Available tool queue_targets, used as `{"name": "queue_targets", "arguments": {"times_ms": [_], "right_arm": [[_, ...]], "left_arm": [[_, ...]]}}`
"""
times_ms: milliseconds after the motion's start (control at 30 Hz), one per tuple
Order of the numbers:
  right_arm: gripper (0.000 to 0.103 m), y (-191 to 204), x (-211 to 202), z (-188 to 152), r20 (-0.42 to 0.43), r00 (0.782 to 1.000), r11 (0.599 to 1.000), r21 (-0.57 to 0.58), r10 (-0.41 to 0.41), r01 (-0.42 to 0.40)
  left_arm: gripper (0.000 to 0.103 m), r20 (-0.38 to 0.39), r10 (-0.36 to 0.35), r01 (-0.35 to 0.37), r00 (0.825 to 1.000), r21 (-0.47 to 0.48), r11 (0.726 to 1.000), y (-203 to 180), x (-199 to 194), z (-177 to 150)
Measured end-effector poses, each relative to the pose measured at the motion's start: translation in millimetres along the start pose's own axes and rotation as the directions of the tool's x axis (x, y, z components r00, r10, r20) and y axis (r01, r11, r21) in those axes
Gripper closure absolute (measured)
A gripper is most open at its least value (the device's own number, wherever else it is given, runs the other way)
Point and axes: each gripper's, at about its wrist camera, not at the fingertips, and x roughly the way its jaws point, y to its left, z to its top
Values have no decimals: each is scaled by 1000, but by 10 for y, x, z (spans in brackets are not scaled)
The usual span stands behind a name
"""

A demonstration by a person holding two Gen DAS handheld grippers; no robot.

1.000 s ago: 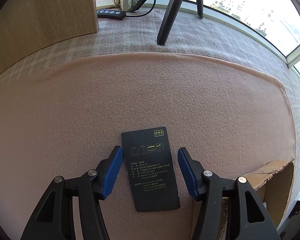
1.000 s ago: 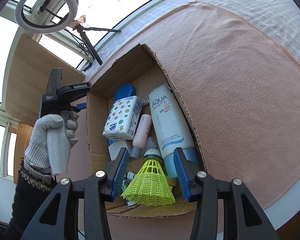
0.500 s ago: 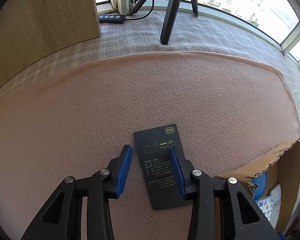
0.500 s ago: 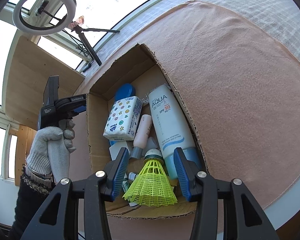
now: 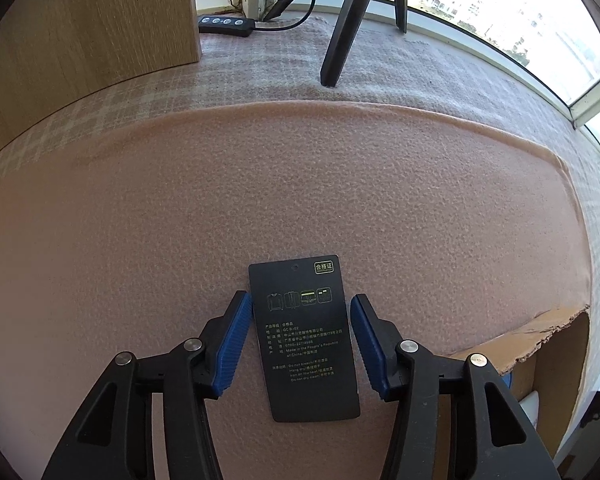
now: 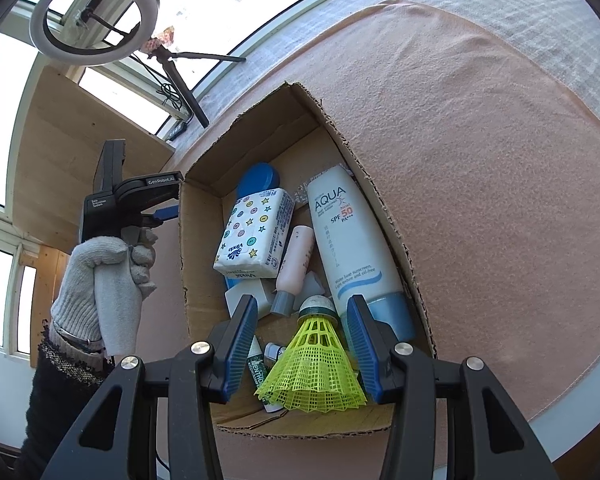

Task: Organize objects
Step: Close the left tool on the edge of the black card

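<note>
left gripper opening astride black tag

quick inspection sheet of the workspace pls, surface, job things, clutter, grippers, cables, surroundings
surface: pink felt cloth over a checked cover.
job's things: black tag flat on the cloth; cardboard box holding a sunscreen tube, tissue pack, small pink bottle and a blue lid.
clutter: nothing seen outside the box.
grippers: left gripper straddles the tag, jaws just reopened, pads not pressing; right gripper holds a yellow shuttlecock over the box.
cables: black cord and button controller by the window.
surroundings: ring light on a tripod, wooden panel, windows.
</note>
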Motion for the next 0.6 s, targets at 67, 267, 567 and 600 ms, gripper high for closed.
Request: {"name": "queue_targets", "arguments": {"times_ms": [67,267,567,600], "right_arm": [[60,-44,2,-1,-3,1000,1000,12,-3,3],[60,-113,-3,-25,-9,1000,1000,30,-2,2],[60,-99,12,23,-14,1000,1000,26,-3,4],[60,-96,20,30,-17,1000,1000,26,-2,2]], "left_arm": [[49,8,17,-17,1000,12,1000,-31,9,-5],[49,35,28,-30,999,42,999,-17,-13,-56],[54,32,-23,23,999,17,1000,133,-73,-73],[54,24,-31,30,999,20,999,119,-68,-71]]}}
